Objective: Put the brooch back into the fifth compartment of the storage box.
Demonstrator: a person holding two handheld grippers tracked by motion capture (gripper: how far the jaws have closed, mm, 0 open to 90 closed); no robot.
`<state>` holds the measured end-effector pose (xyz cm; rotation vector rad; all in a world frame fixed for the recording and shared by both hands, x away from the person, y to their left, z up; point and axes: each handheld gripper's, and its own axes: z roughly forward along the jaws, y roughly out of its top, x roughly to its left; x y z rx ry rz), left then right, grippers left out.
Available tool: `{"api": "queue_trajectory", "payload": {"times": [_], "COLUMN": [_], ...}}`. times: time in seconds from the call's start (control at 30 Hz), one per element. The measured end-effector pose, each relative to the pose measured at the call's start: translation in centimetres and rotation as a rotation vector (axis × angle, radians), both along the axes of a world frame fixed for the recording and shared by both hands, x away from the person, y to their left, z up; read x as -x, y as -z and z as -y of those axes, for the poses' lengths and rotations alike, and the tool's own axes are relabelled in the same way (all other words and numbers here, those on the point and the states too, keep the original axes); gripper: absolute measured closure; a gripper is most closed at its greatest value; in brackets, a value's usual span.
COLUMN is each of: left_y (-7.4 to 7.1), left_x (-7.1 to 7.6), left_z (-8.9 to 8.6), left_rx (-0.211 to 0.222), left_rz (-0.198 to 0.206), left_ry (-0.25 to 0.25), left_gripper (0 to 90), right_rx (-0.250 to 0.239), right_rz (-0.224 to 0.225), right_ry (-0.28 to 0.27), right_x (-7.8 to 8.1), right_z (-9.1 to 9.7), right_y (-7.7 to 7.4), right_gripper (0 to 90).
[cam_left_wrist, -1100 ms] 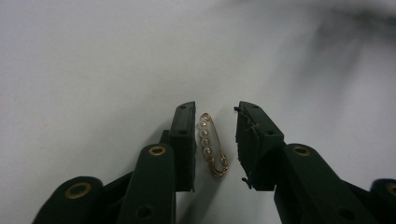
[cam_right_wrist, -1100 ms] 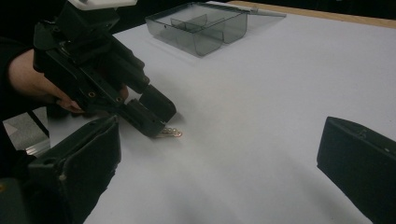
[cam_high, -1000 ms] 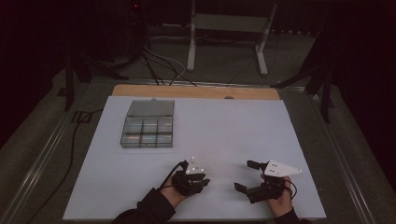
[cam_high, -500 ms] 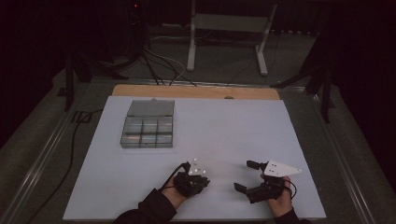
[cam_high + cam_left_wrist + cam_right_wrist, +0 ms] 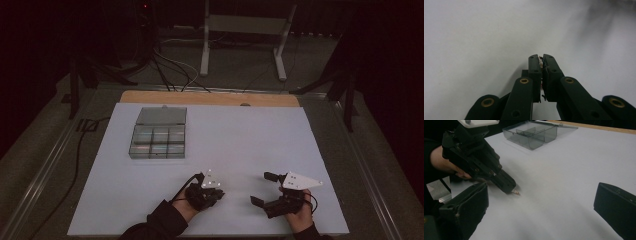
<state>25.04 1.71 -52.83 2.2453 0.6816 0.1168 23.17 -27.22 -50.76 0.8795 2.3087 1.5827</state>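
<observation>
My left gripper (image 5: 217,193) rests low on the white table sheet (image 5: 240,140), near its front edge. Its jaws are shut on a small brass-coloured metal piece (image 5: 540,59), whose tip pokes out of the jaws (image 5: 515,192) and touches the sheet. To its right, my right gripper (image 5: 263,188) stands open with nothing between its wide-set jaws. It points toward the left gripper (image 5: 509,185). In the left gripper view the left gripper (image 5: 541,57) faces bare sheet.
A clear grey compartment box (image 5: 158,136) with its lid folded back sits at the sheet's far left (image 5: 534,133). A wooden strip (image 5: 210,98) runs along the far edge. Beyond it are cables and a metal stand (image 5: 240,30) on the dark floor.
Both hands stay where they were. The left gripper's jaws look slightly narrower than a second ago.
</observation>
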Motion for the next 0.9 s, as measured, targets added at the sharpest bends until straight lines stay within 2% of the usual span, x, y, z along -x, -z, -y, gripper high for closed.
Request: {"api": "queue_trajectory", "payload": {"times": [0.47, 0.9], "left_y": [-0.8, -1.4], "left_x": [-0.6, -1.0], "left_z": [-0.8, -1.9], "left_rx": [0.009, 0.027], "left_rz": [0.018, 0.027], "left_ry": [0.01, -0.015], "left_gripper": [88.0, 88.0], "right_rx": [-0.002, 0.001], "right_rz": [0.002, 0.004], "right_ry": [-0.003, -0.003], "right_x": [0.0, 0.1], "right_z": [0.0, -0.1], "right_y": [0.0, 0.0], "right_gripper": [0.0, 0.0]}}
